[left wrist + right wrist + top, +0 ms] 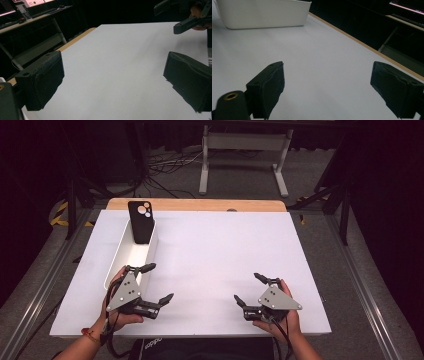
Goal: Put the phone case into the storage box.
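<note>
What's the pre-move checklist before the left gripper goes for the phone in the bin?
1. Left gripper jaws open, nothing held: ok.
2. Right gripper open, apart from the left: ok.
3. Phone leans upright at the far end of the white bin, upper half exposed: ok.
4. White table sheet bare between grippers and bin: ok.
5. Bin fixed to the table: cannot tell.
6. How the phone's lower end sits in the bin: cannot tell.
</note>
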